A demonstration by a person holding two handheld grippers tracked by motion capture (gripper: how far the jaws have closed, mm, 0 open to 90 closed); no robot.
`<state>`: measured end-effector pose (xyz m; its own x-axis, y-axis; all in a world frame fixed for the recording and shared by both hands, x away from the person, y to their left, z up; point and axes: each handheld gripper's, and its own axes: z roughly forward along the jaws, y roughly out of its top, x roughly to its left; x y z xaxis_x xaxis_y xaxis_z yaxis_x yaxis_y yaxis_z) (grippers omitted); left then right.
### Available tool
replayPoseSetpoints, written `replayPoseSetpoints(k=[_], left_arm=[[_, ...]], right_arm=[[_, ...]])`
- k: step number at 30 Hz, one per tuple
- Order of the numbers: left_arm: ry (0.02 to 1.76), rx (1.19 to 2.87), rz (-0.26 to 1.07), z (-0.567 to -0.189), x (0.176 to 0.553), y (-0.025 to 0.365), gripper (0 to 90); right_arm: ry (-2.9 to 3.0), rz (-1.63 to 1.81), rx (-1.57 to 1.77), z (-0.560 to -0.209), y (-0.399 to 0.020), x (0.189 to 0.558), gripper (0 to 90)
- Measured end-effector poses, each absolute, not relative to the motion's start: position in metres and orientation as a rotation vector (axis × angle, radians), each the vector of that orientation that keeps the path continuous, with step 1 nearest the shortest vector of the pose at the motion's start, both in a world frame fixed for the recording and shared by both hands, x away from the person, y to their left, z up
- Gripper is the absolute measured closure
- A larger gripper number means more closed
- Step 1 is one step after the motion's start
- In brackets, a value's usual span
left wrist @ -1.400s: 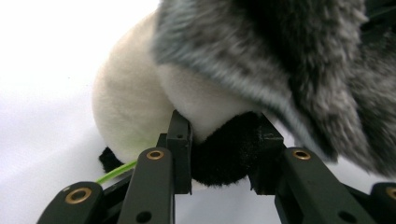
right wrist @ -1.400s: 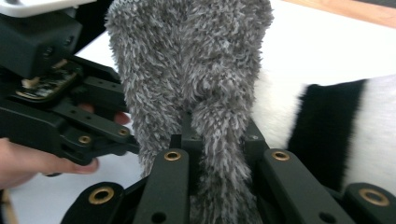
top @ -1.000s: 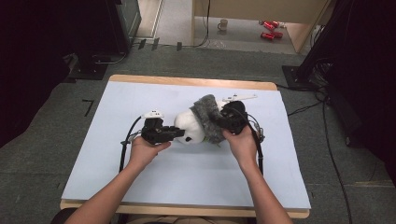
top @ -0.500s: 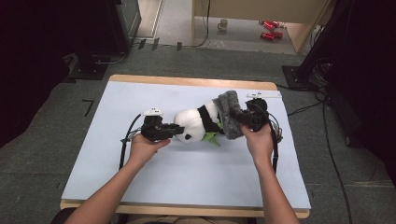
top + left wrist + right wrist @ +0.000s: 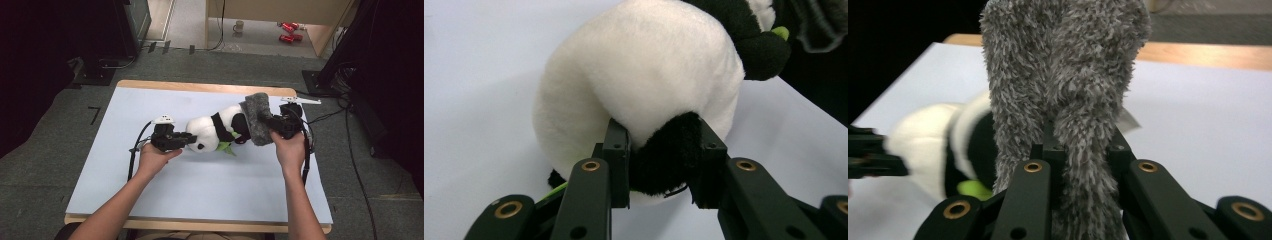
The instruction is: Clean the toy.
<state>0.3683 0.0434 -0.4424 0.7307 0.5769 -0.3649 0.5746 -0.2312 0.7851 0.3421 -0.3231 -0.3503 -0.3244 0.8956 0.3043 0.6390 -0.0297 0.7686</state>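
A stuffed panda (image 5: 215, 132) lies on its side near the middle of the pale blue surface (image 5: 210, 195), head toward the left, body toward the right. A green patch shows at its near side, just below the black band across its chest.

Left tongs (image 5: 187, 141): held in the person's left hand (image 5: 155, 157), level with the surface and pointing right. The jaws pinch a black part of the panda's head, probably an ear (image 5: 666, 155); the left gripper view shows both pads pressed into the black plush, with the white head (image 5: 644, 75) bulging just beyond them.

Right tongs (image 5: 267, 122): held in the person's right hand (image 5: 290, 150), pointing left toward the panda's far end. The jaws pinch a fold of grey fuzzy cloth (image 5: 256, 117). In the right gripper view this cloth (image 5: 1063, 75) stands upright between the pads and rises well above them. In the high view the cloth sits against the panda's right end; whether it wraps the body or only touches it cannot be told.

A cable trails from each of the tongs across the surface toward the near edge.
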Motion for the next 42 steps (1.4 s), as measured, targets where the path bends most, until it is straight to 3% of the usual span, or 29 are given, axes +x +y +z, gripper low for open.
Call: replayPoseSetpoints(k=[9, 21, 28, 42], left_arm=[[0.894, 1.901, 0.011, -0.441, 0.367, 0.042, 67.5], [0.906, 1.903, 0.09, -0.436, 0.353, 0.033, 67.2], [0.884, 1.906, 0.064, -0.44, 0.356, 0.034, 67.4], [0.898, 1.891, 0.003, -0.44, 0.368, 0.04, 67.5]], right_arm=[[2.104, 1.364, 1.468, -0.339, -0.268, 0.337, 78.9], [2.32, 1.356, 1.414, -0.375, -0.202, 0.345, 78.6], [2.268, 1.273, 1.462, -0.388, -0.228, 0.355, 79.0], [2.146, 1.281, 1.547, -0.376, -0.276, 0.352, 79.1]])
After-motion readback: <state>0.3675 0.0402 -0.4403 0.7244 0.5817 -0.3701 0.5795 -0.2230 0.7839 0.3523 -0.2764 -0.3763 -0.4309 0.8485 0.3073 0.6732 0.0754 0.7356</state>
